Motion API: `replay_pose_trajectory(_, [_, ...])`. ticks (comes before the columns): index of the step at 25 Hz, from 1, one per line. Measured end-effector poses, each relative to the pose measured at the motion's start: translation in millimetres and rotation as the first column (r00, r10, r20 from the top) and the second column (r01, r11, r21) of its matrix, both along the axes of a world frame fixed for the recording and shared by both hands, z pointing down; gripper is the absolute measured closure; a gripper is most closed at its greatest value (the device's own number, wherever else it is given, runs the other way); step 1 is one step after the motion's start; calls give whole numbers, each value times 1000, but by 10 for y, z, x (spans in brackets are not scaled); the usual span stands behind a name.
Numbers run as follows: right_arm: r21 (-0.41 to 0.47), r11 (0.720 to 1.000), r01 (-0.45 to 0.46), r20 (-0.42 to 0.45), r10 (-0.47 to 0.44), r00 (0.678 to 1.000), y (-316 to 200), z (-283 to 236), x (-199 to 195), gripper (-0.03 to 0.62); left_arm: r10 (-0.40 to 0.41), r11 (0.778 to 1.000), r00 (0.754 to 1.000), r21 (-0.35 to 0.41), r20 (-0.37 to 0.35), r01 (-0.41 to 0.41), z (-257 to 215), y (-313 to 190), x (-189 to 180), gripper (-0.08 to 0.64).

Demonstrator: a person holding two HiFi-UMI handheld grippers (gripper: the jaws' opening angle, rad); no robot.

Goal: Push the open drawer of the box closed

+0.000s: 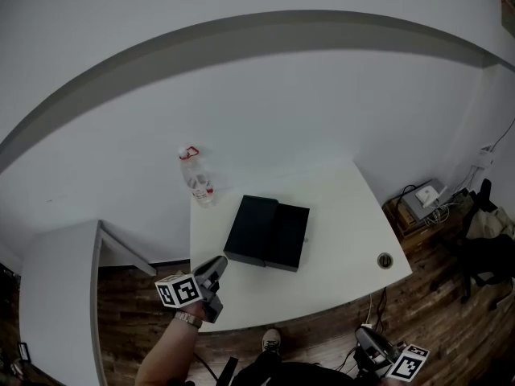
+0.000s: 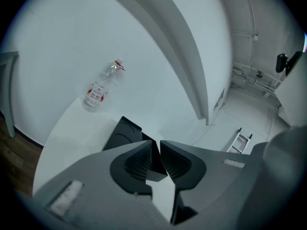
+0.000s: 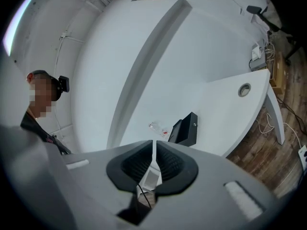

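A black box [image 1: 256,227] lies in the middle of the white table [image 1: 338,215], its drawer [image 1: 291,236] pulled out toward the right. My left gripper [image 1: 217,265] hovers over the table's front left edge, just short of the box [image 2: 122,133]. Its jaws stand a narrow crack apart [image 2: 156,143] with nothing between them. My right gripper [image 1: 366,336] hangs low, off the table's front right corner. It looks at the drawer front [image 3: 194,124] from afar, and only a thin slit [image 3: 153,142] shows between its empty pads.
A clear plastic bottle [image 1: 197,179] with a red label stands at the table's back left corner. A round cable hole [image 1: 385,260] sits near the right edge. A grey device [image 1: 424,198] and cables lie on the floor at right. A white counter [image 1: 60,296] is at left.
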State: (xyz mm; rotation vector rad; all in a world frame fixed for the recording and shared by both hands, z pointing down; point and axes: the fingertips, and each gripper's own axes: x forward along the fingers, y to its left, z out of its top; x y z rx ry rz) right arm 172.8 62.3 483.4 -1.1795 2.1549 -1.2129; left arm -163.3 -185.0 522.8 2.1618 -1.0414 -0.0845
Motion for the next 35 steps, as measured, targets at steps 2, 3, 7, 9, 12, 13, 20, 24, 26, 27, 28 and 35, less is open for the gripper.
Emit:
replay_pose_trajectory(2, [-8, 1000, -24, -7, 24, 1000, -71, 4, -27, 565, 16, 1000, 1000, -18, 24, -16, 67, -291, -28, 500])
replay_pose_trajectory(3, [-11, 999, -36, -11, 36, 999, -105, 6, -44, 565, 26, 999, 999, -28, 36, -25, 108, -429, -34, 500])
replay_pose_trajectory(7, [-30, 996, -81, -21, 81, 997, -210, 33, -119, 566, 65, 994, 993, -92, 102, -56, 375, -927, -89, 466])
replay_pose_trajectory(9, [-40, 994, -99, -30, 98, 995, -246, 41, -154, 566, 88, 989, 988, -132, 125, -72, 522, -1118, -92, 466])
replay_pose_trajectory(12, [-53, 992, -117, -43, 114, 993, -311, 37, -233, 566, 149, 977, 976, -176, 158, -120, 684, -1338, -36, 466])
replay_pose_trajectory(13, [-56, 991, -121, -48, 118, 992, -331, 34, -261, 566, 173, 972, 969, -189, 176, -139, 737, -1390, -11, 466])
replay_pose_trajectory(20, [-72, 986, -153, -64, 148, 987, -394, 52, -400, 566, 282, 936, 925, -286, 254, -207, 1095, -1572, 104, 466])
replay_pose_trajectory(24, [-80, 982, -173, -64, 168, 984, -390, 64, -446, 568, 333, 913, 903, -334, 272, -236, 1228, -1544, 153, 468])
replay_pose_trajectory(26, [-82, 980, -183, -67, 177, 982, -391, 77, -452, 568, 361, 901, 886, -354, 292, -250, 1292, -1526, 165, 468])
replay_pose_trajectory(27, [-82, 979, -187, -69, 181, 981, -397, 84, -451, 568, 365, 898, 884, -360, 293, -252, 1307, -1529, 164, 466])
replay_pose_trajectory(28, [-82, 978, -191, -69, 185, 980, -403, 89, -447, 568, 364, 896, 887, -366, 284, -251, 1313, -1535, 162, 466])
replay_pose_trajectory(35, [-110, 979, -170, -71, 162, 984, -527, 224, -423, 569, 351, 883, 916, -394, 196, -254, 1344, -1517, 148, 466])
